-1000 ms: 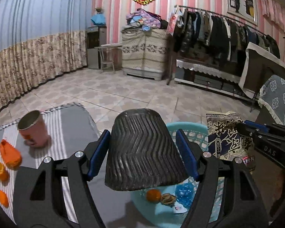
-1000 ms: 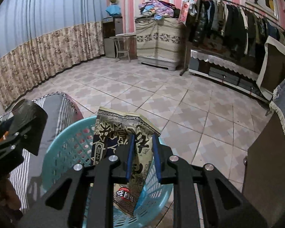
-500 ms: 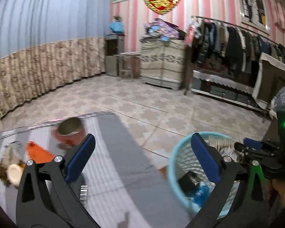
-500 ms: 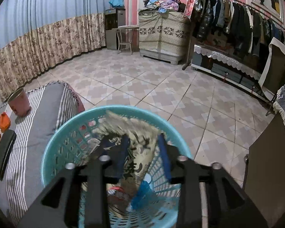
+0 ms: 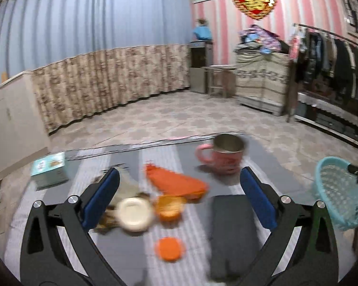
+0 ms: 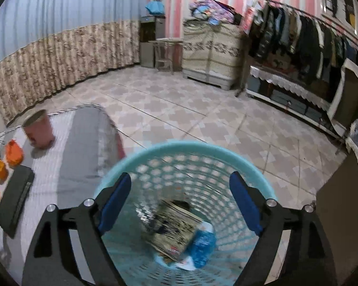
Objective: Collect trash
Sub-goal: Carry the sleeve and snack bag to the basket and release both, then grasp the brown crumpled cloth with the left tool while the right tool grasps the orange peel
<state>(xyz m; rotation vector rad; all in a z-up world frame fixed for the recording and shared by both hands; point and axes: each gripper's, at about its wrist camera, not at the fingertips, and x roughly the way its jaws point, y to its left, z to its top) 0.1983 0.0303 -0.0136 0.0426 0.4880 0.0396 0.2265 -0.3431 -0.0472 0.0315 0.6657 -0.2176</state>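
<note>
Right wrist: right hand-held gripper (image 6: 180, 201) released above basket (image 6: 140, 156); left hand-held gripper (image 5: 179, 197) released too.

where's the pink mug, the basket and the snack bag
pink mug (image 5: 223, 160), left wrist view, on its side wall
basket (image 6: 155, 153), right wrist view, on its far rim
snack bag (image 6: 173, 228), right wrist view, on its printed face, inside the basket
</note>
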